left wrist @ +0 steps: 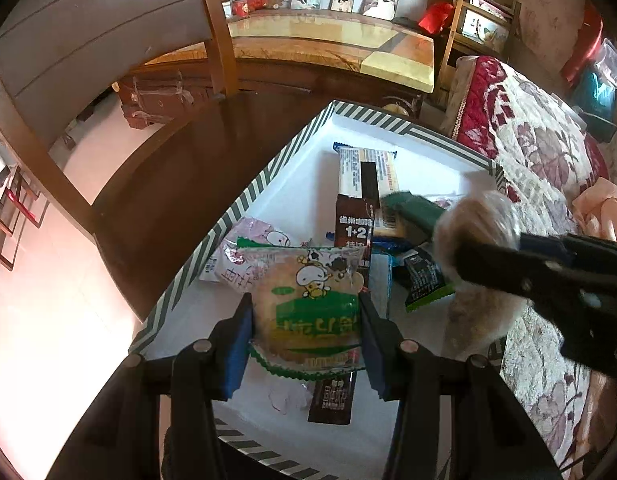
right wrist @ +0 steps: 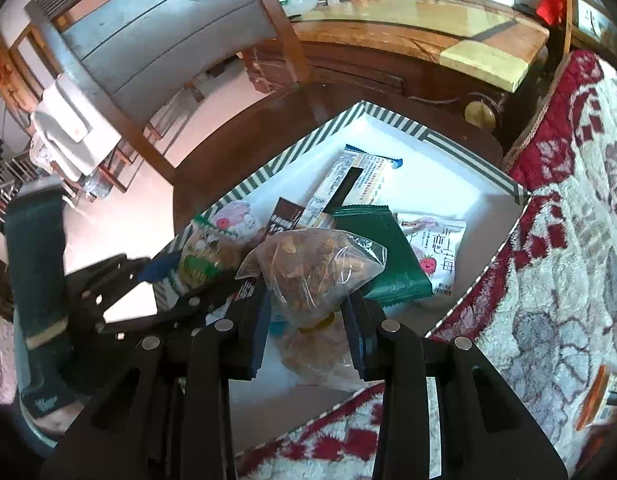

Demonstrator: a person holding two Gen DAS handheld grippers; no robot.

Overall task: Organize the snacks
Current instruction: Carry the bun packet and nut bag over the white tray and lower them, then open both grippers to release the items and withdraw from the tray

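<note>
A white box with a green-striped rim (left wrist: 244, 200) holds several snack packets. Just above its near end, my left gripper (left wrist: 306, 320) is shut on a clear cake packet with a green label and a cartoon cow (left wrist: 308, 292). From the right, my right gripper (left wrist: 468, 256) comes in shut on a clear bag of brown snacks (left wrist: 480, 216). In the right wrist view that bag (right wrist: 312, 268) sits pinched between the right gripper's (right wrist: 308, 300) blue pads over the box (right wrist: 268, 176). The left gripper (right wrist: 176, 280) with its cake packet (right wrist: 200, 260) is at the left.
Inside the box lie a brown coffee stick (left wrist: 354, 224), a beige bar packet (left wrist: 368, 172), a dark green packet (right wrist: 384, 252), a pink packet (left wrist: 244, 248) and a strawberry packet (right wrist: 436, 248). The box rests on a dark wooden table (left wrist: 180, 172). A floral quilt (left wrist: 548, 152) lies right, a chair (left wrist: 88, 40) left.
</note>
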